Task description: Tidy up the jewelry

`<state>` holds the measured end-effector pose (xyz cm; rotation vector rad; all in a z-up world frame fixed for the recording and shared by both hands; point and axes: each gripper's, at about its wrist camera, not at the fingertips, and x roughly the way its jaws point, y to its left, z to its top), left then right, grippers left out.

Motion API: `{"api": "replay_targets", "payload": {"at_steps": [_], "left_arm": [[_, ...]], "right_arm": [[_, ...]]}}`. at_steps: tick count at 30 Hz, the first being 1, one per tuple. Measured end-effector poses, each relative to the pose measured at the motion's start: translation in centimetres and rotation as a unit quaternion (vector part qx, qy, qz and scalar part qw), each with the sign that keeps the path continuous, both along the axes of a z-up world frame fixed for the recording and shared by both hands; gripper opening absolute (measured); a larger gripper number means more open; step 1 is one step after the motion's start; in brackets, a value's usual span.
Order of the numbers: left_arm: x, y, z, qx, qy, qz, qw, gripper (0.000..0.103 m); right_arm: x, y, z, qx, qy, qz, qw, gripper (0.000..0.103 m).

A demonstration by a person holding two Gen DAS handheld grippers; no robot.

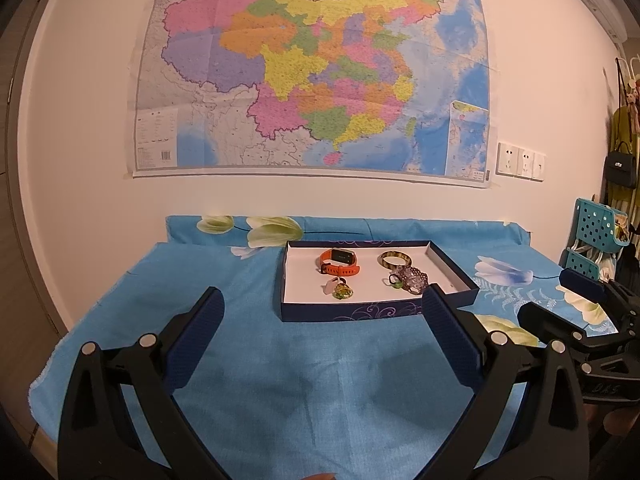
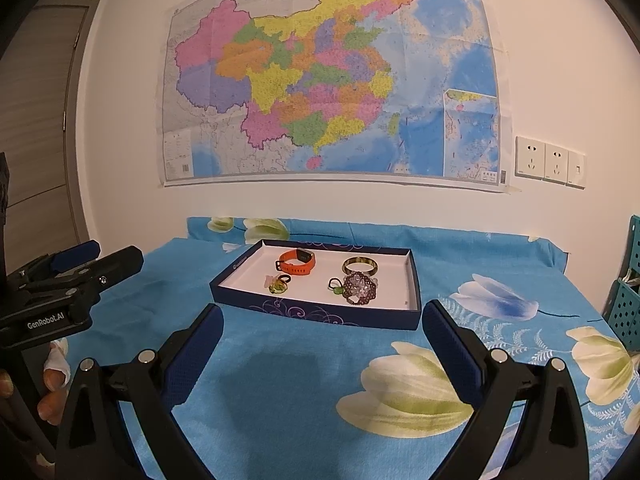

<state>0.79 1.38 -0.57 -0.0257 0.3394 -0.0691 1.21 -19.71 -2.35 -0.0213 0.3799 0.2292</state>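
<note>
Hand-held grippers, left (image 1: 322, 308) and right (image 2: 322, 322), gape wide before the tray (image 2: 320, 312); map (image 2: 332, 72) behind.

We note: map (image 2: 332, 76) top cut off; teal basket (image 2: 628, 312) cropped at right edge; small charms (image 1: 340, 289) too tiny to identify.

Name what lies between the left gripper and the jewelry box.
Only bare blue cloth separates the left gripper from the jewelry box, shown in the left wrist view.
</note>
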Motion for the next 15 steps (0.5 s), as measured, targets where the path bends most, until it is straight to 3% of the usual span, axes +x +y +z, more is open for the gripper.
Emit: {"api": "replay_targets", "payload": {"at_steps": [15], "left_arm": [[-0.11,-0.14,-0.18,0.002,0.001,-0.001,1.0000,0.097]], "right_arm": [[-0.09,0.15,0.00,0.001,0.002,0.001,1.000,0.096]]}}
